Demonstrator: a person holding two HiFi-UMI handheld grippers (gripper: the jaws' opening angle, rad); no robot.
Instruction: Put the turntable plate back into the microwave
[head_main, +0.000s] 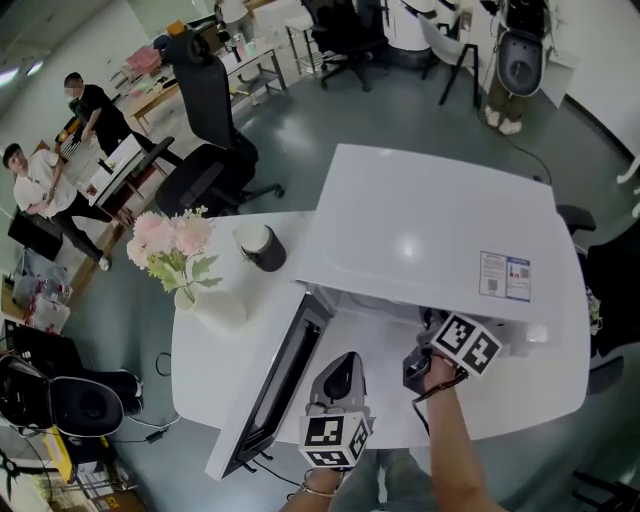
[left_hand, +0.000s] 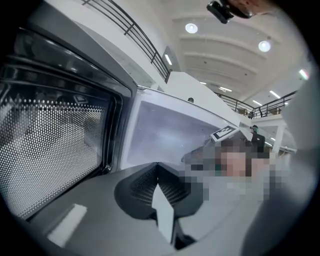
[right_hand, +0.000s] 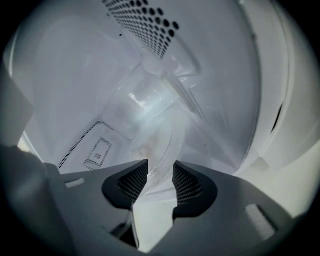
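Right gripper (right_hand: 160, 175): jaws well apart, reaching inside the white microwave (head_main: 430, 240) cavity. The rim of the clear glass turntable plate (right_hand: 165, 137) stands in the gap between the two pads. Neither pad is seen pressing on it. From the jaws the plate runs off toward 12 o'clock in the right gripper view, deeper into the cavity. Whether it sits flat on the cavity floor cannot be told. A perforated panel (right_hand: 145, 25) of the cavity wall shows at 12 o'clock and a small vent grille (right_hand: 95, 152) at 8 o'clock.

In the head view the right gripper (head_main: 420, 365) is at the cavity mouth, under the front edge of the microwave's top. The plate itself is hidden from this view.

Left gripper (left_hand: 158, 167): jaws closed together, nothing between them. It is held outside the cavity, just beside the open door (left_hand: 50, 145), whose meshed window fills the 9 o'clock side of its view. In the head view the left gripper (head_main: 340, 368) sits at 6 o'clock, with the door (head_main: 275, 385) swung out at its 9 o'clock.

The microwave stands on a white desk (head_main: 210, 350). On the desk at the microwave's 9 o'clock are a black cup (head_main: 262, 247) and a white vase of pink flowers (head_main: 165, 240).
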